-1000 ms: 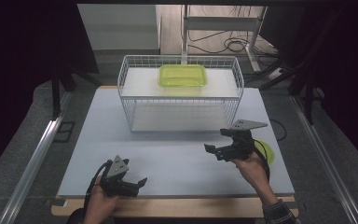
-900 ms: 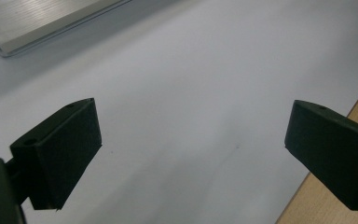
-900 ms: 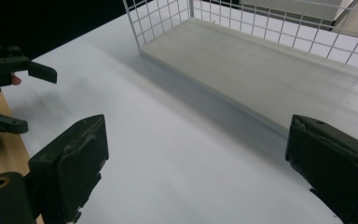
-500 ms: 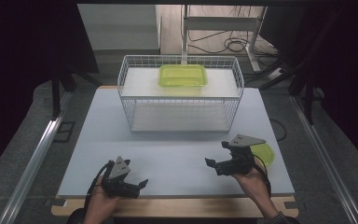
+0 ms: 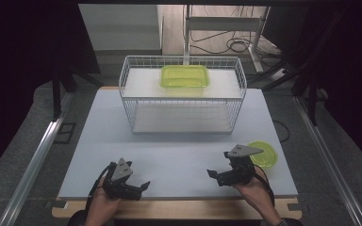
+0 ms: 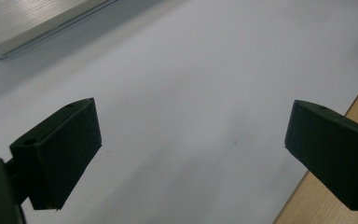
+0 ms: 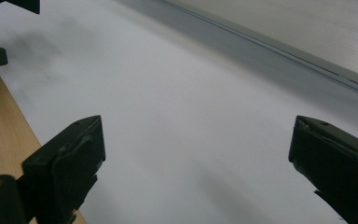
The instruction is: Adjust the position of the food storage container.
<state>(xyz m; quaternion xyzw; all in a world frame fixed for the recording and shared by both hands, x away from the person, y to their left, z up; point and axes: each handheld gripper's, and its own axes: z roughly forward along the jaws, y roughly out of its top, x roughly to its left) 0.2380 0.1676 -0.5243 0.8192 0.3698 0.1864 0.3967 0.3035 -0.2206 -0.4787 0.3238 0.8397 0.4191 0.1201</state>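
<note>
Both sets of tongs are sitting low near the front edge of the desk, and both are standing apart with nothing between them: the left tongs are showing only bare white surface between their jaws in the left gripper view, and the right tongs are showing the same in the right gripper view. The thing nearest to hand is the round green lid, lying flat on the desk just beside the right tongs, at the desk's right side. The main risk, as I judge it, is that the lid is lying thin and flat near the desk's edge, so tongs coming at it from the side could be pushing it off the board rather than gripping it; a shallow approach could also be scraping the jaws on the surface. A second risk is the wire basket: its rim is standing high, so anything carried toward it could be catching on the wires. On the basket's upper shelf 1 green rectangular container is resting, and it is looking empty; the basket's lower level is holding nothing that I can make out.
</note>
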